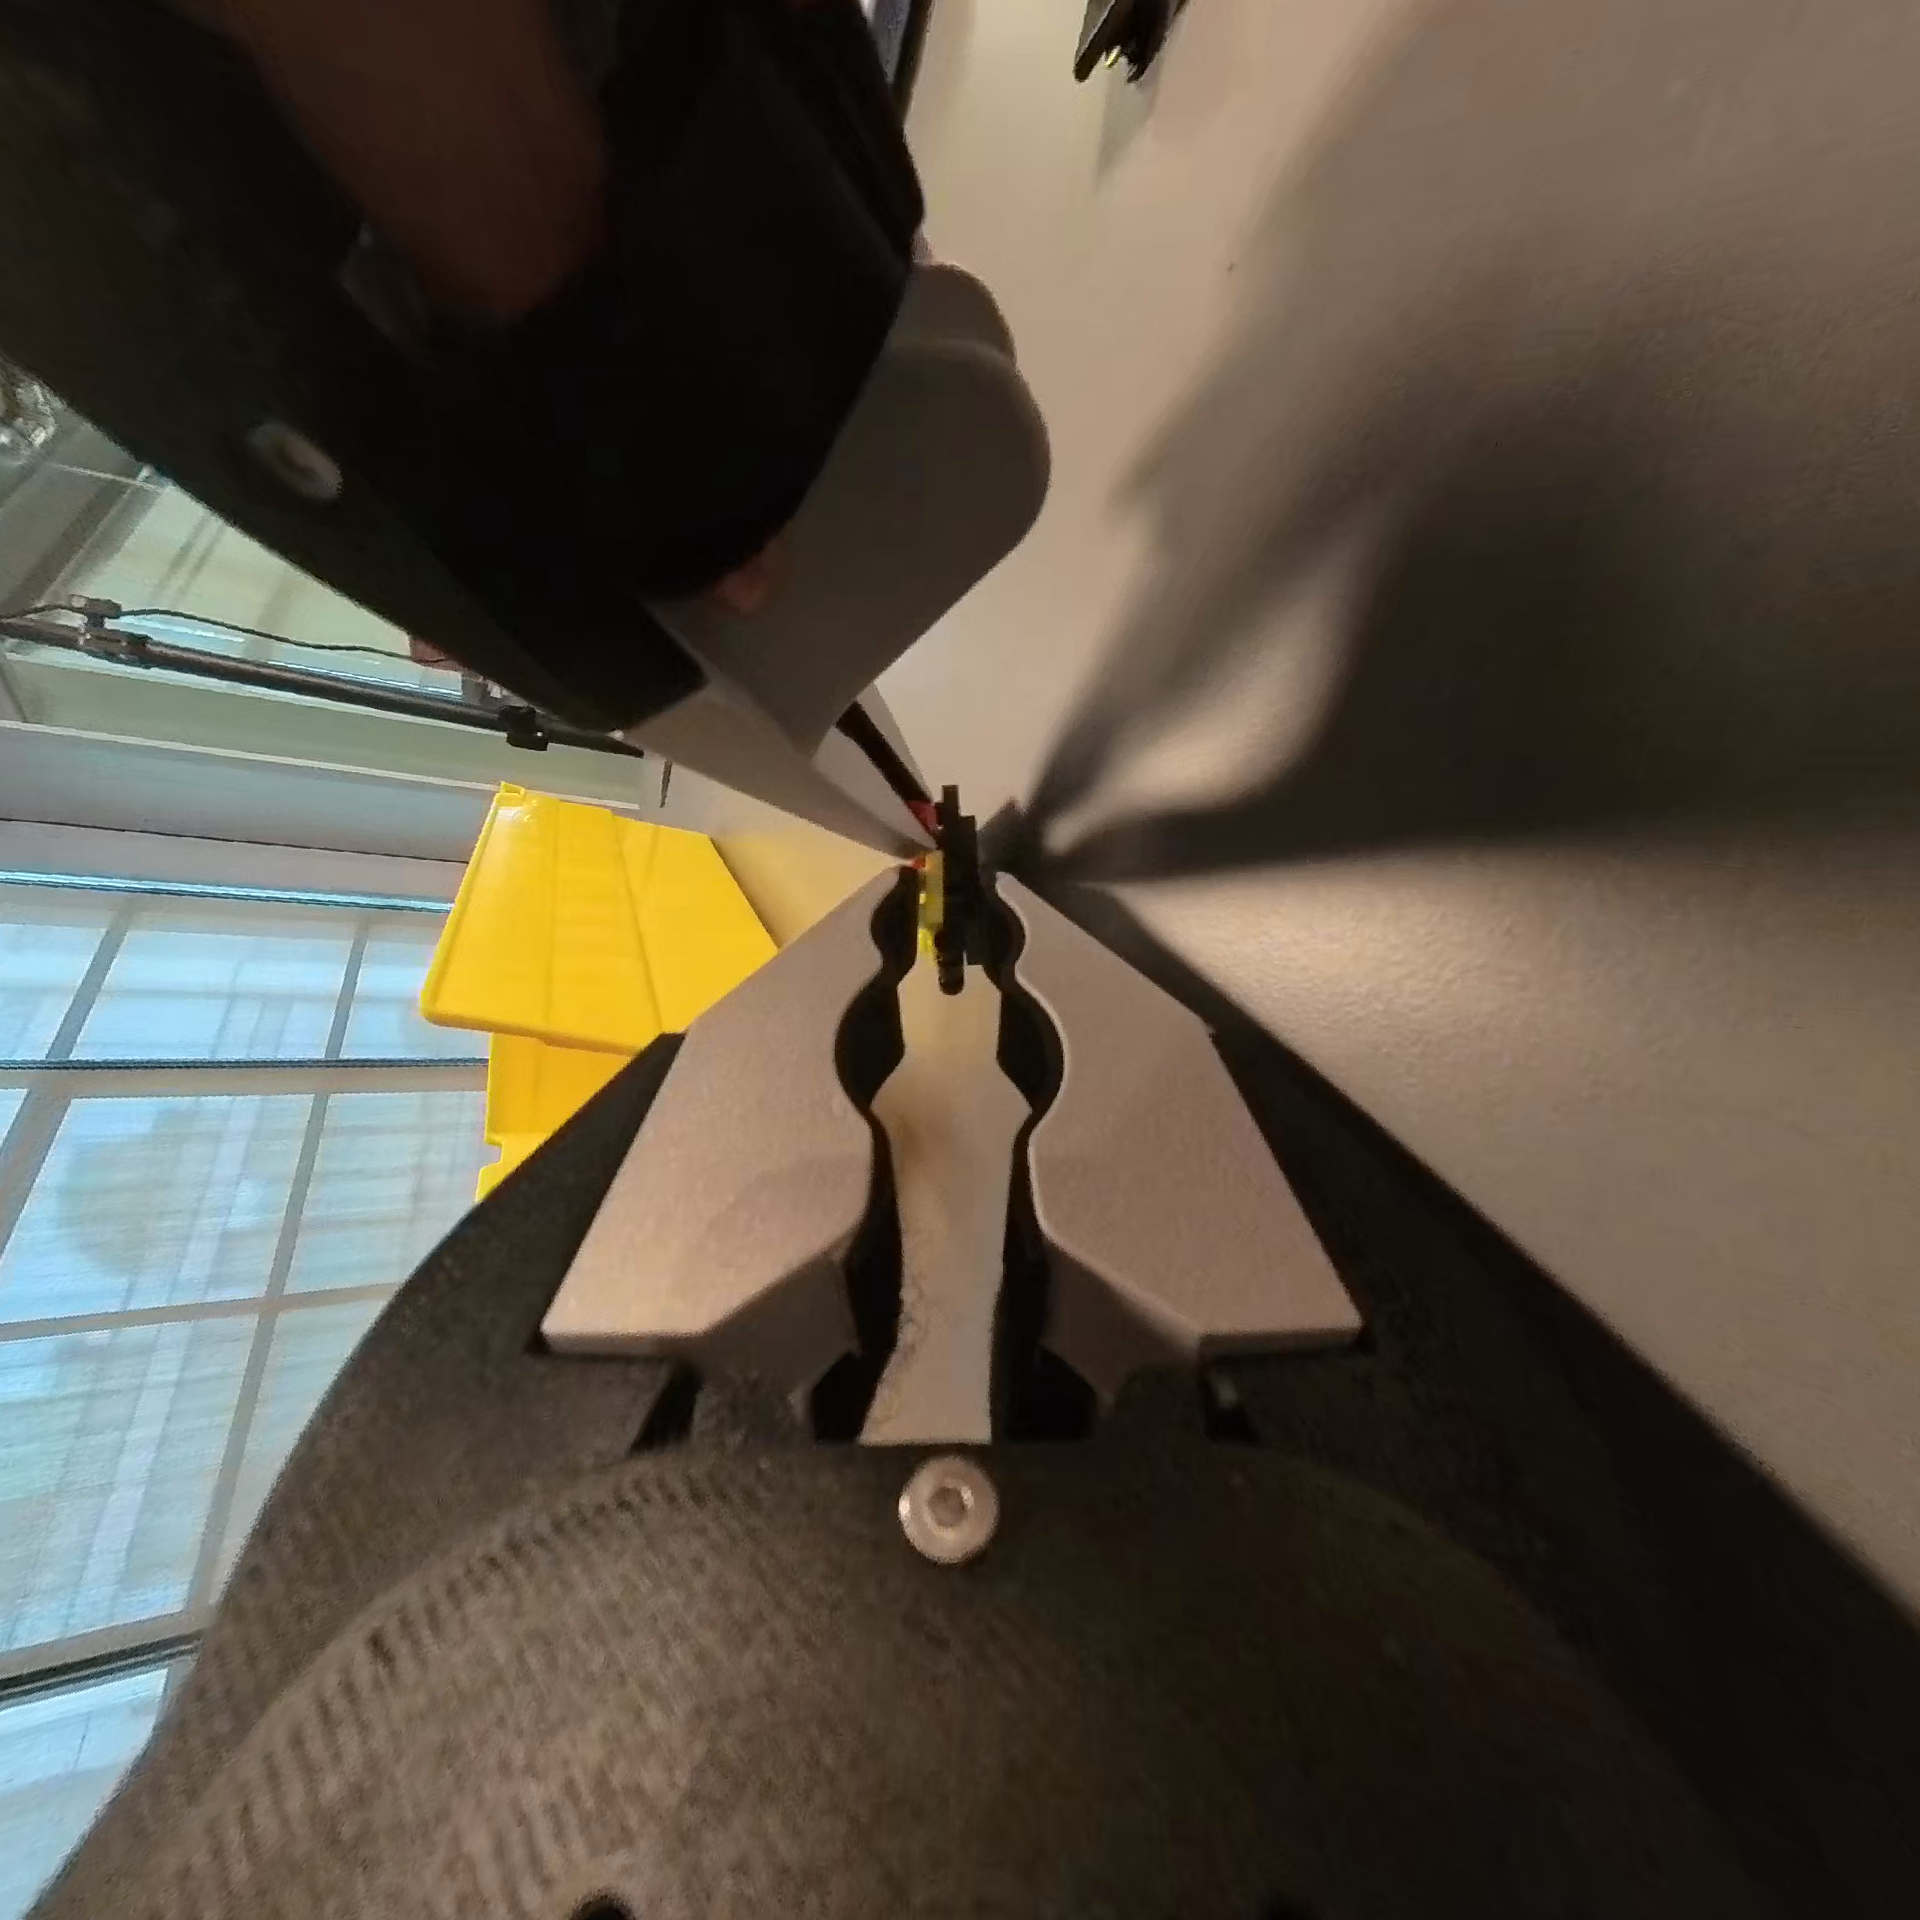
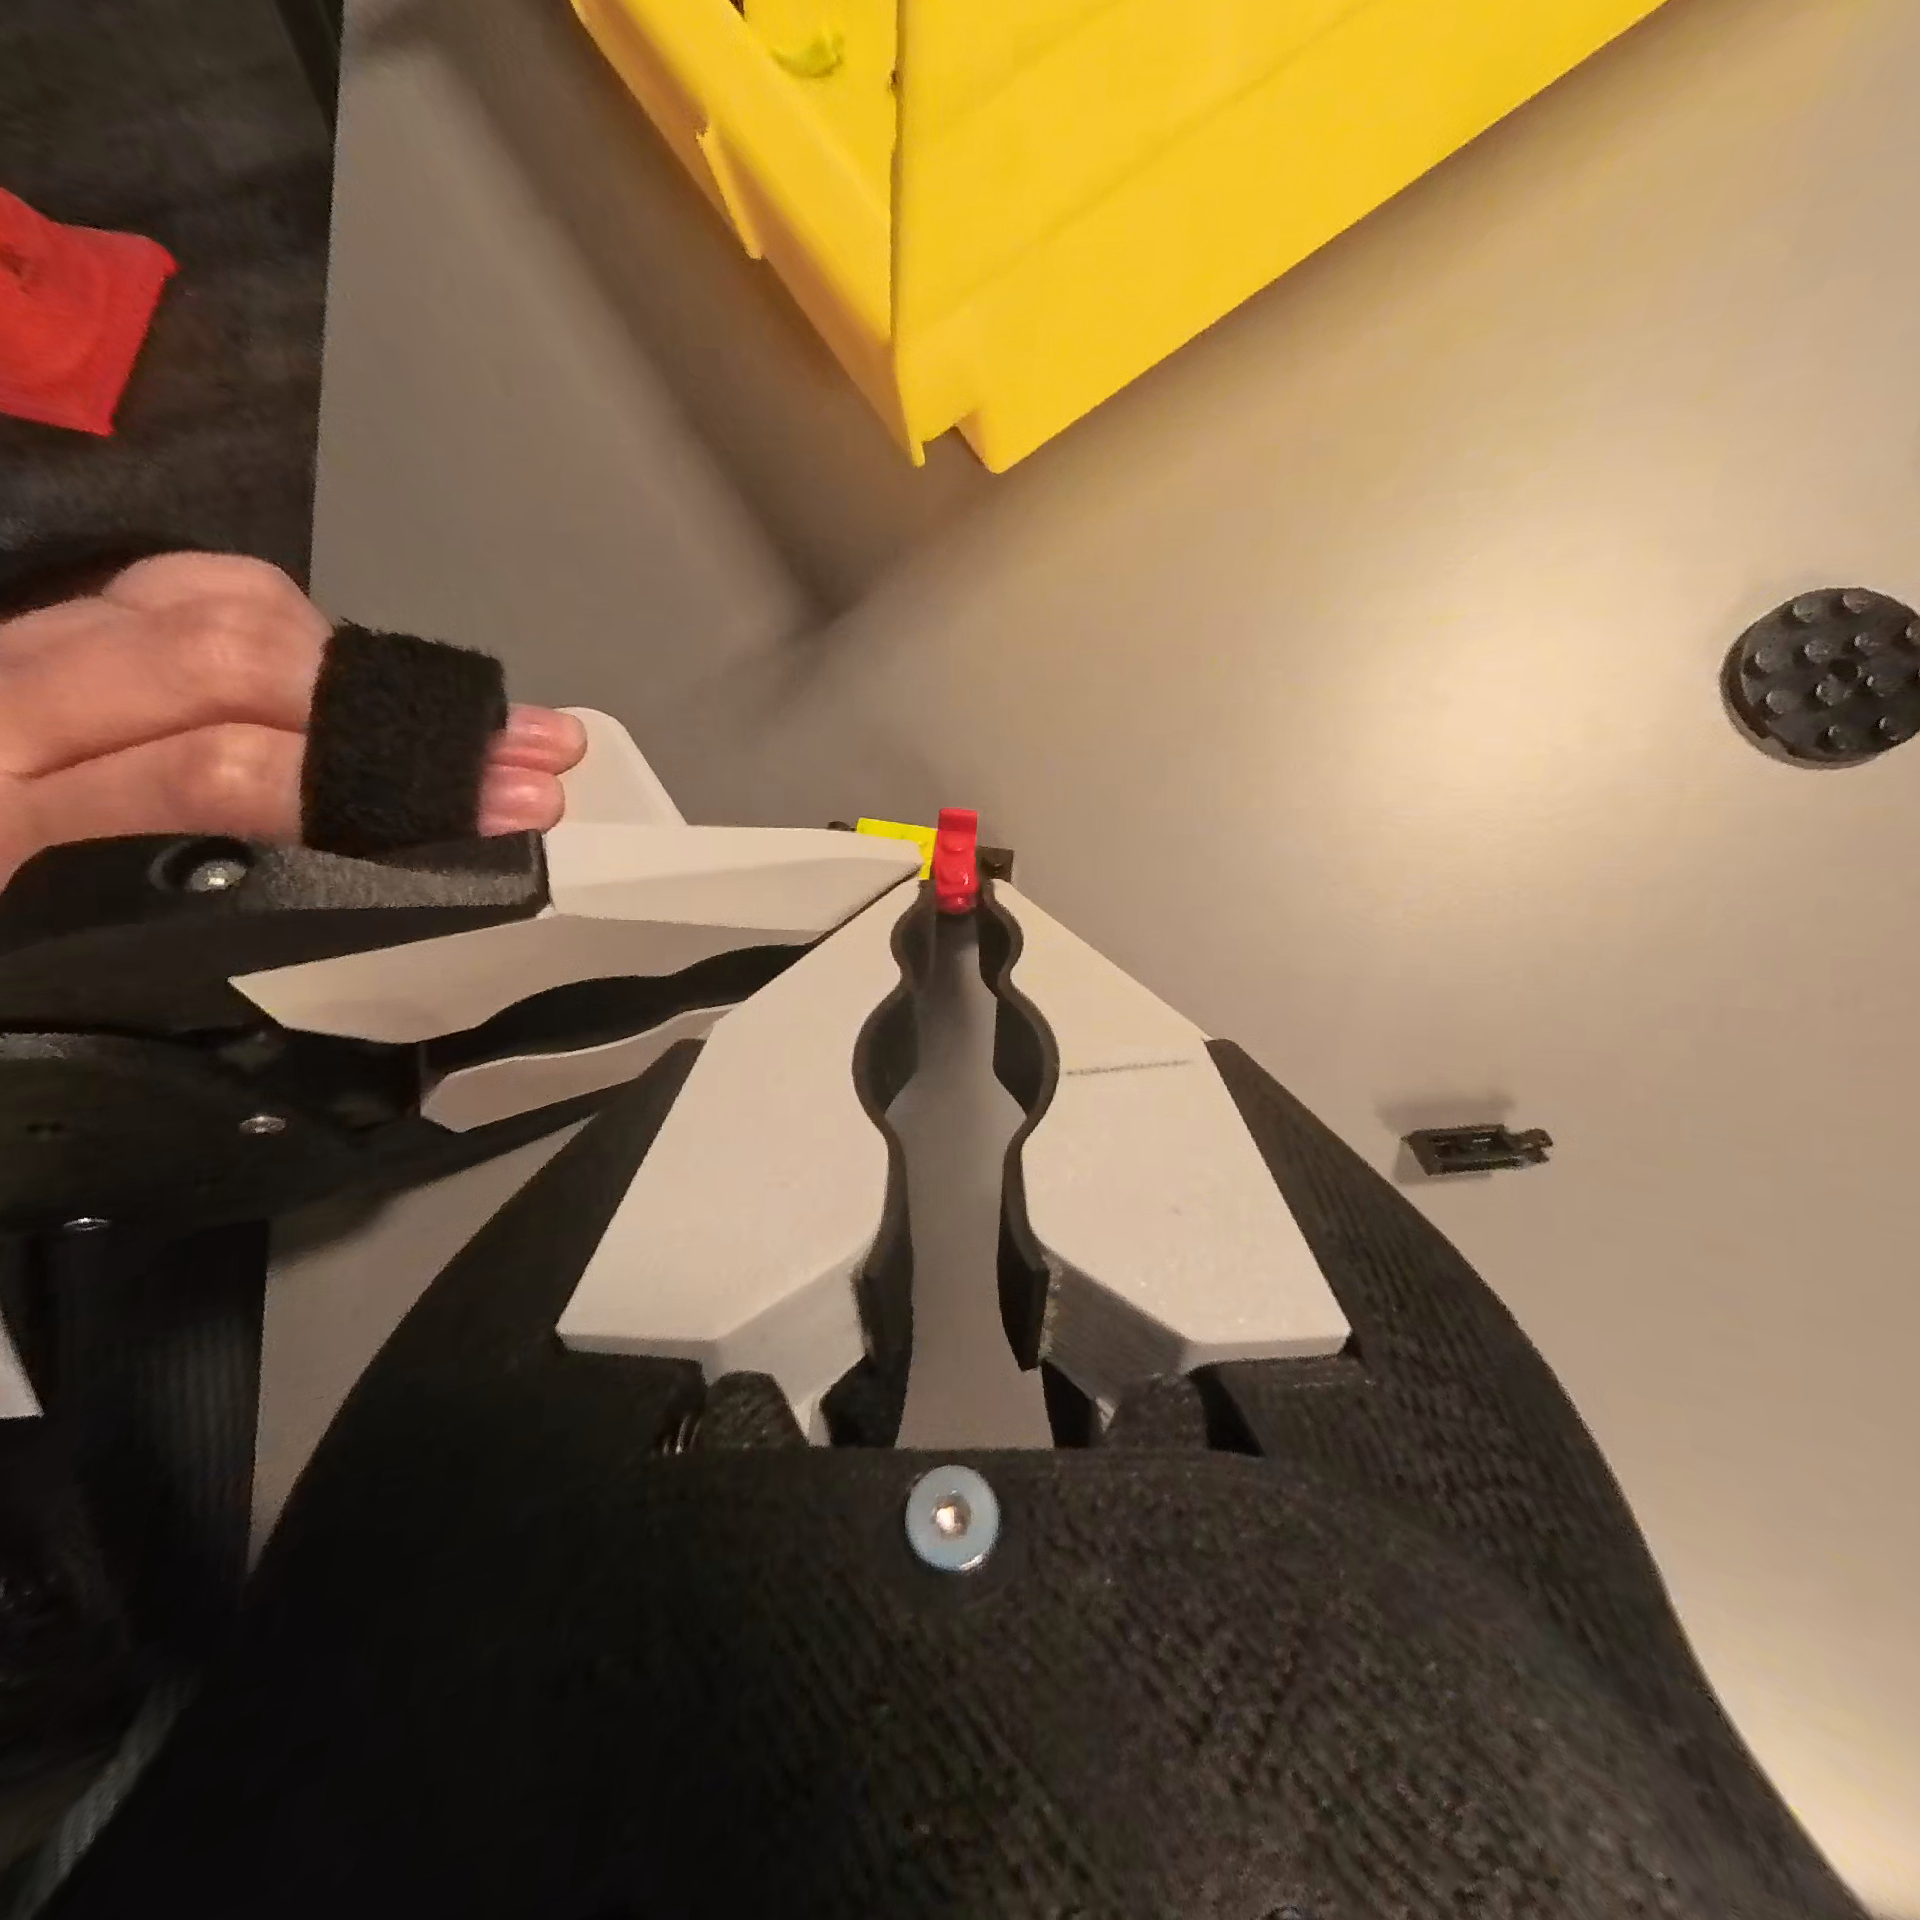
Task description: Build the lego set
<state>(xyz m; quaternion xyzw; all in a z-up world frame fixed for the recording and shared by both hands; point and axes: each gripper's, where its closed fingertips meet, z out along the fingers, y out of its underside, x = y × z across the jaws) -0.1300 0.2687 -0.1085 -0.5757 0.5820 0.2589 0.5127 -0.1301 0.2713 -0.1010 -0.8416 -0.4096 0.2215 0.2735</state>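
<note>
- Left tool (image 1: 958, 914) is clamped on a small yellow-and-black brick stack (image 1: 951, 914) right at its tips. The grip seems to serve as a vise, so the stack stays put while a part gets pressed on.
- Right tool (image 2: 954, 883) pinches a small red piece (image 2: 955, 860) between its tips, studs facing the camera, with the piece butted against the stack's yellow plate (image 2: 891, 831).
- The tools meet tip to tip at a steep angle (left one enters from the left in the right wrist view), likely so each grips only its own part and the joint stays free.
- All of this is held just above the desk (image 2: 1351, 831); I can't tell if the stack touches it.
- Spare parts wait on the desk to the right: a black round studded plate (image 2: 1820, 691) farther off, and a small black flat piece (image 2: 1475, 1148) nearer.
- Yellow bin (image 2: 1143, 208) sits at the far side, clear of the work.
- Judgement: mid-press on the red piece, seating not confirmed.
</note>
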